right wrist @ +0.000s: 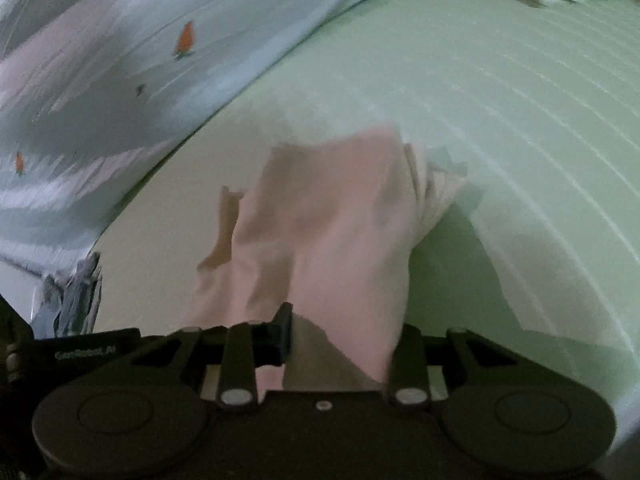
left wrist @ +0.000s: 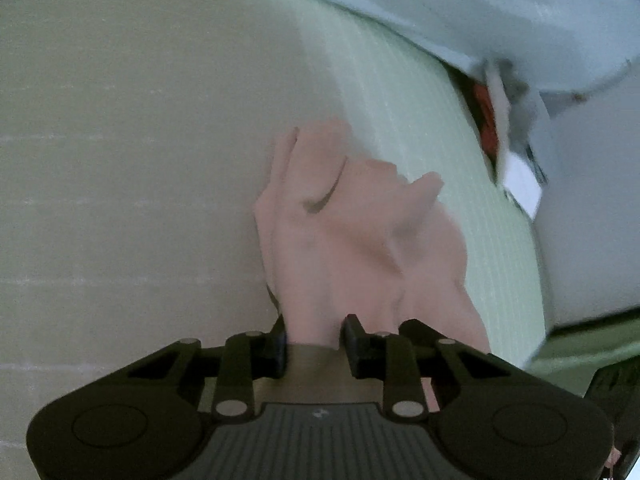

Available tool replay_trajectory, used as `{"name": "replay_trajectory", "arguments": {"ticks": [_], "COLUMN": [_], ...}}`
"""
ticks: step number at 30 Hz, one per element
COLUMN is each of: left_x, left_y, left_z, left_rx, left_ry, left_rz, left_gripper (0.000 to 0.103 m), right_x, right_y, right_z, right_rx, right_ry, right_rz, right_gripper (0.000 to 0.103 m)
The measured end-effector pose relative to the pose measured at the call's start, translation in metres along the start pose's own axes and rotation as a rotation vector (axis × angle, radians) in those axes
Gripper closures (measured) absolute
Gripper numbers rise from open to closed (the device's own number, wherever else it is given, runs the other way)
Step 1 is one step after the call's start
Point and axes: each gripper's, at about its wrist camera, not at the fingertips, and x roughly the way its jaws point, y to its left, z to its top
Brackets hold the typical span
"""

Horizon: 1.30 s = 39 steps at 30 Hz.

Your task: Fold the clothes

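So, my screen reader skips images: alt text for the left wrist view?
The left gripper has its jaws clamped on a bunched pink garment, over a pale green ribbed surface. All is motion-blurred.

Soft pink cloth, matt and creased, on a pale green ribbed mat, matt black plastic grippers with dull metal pins, printed fabric beside the mat
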Motion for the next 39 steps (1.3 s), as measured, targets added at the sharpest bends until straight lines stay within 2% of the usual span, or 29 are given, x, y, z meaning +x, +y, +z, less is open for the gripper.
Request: {"name": "replay_trajectory", "arguments": {"ticks": [5, 10, 14, 18, 20, 25, 28, 30, 35, 39], "left_x": [0.032, 0.075, 0.119, 0.153, 0.168, 0.174, 0.169, 0.164, 0.16, 0.175], "left_y": [-0.051, -0.115, -0.173, -0.24, -0.268, -0.322, -0.352, -0.372, -0.425, -0.442], "left_z": [0.007, 0.028, 0.03, 0.034, 0.042, 0.081, 0.118, 0.144, 0.219, 0.277], "left_rx": [0.105, 0.167, 0.141, 0.184, 0.192, 0.194, 0.183, 0.193, 0.282, 0.296], "left_ry": [0.063, 0.099, 0.107, 0.104, 0.093, -0.011, -0.1, -0.163, -0.32, -0.379], "left_rz": [-0.022, -0.041, -0.05, -0.051, -0.069, -0.151, -0.231, -0.259, -0.289, -0.268], "left_gripper": [0.074, 0.074, 0.074, 0.074, 0.074, 0.074, 0.074, 0.074, 0.074, 0.073], "right_x": [-0.035, -0.06, -0.076, -0.092, -0.099, -0.125, -0.144, -0.156, -0.169, -0.156], "right_y": [-0.046, -0.103, -0.158, -0.216, -0.243, -0.281, -0.285, -0.284, -0.265, -0.251], "right_z": [-0.007, 0.013, 0.052, 0.112, 0.138, 0.202, 0.248, 0.283, 0.376, 0.443], "right_rx": [0.084, 0.155, 0.145, 0.152, 0.159, 0.116, 0.067, 0.054, -0.055, -0.125], "right_ry": [-0.051, -0.091, -0.09, -0.061, -0.074, -0.148, -0.226, -0.284, -0.432, -0.528], "right_rz": [-0.055, -0.078, -0.085, -0.114, -0.116, -0.087, -0.056, -0.018, 0.038, 0.053], "right_gripper": [0.069, 0.069, 0.069, 0.069, 0.069, 0.069, 0.069, 0.069, 0.069, 0.066]}}
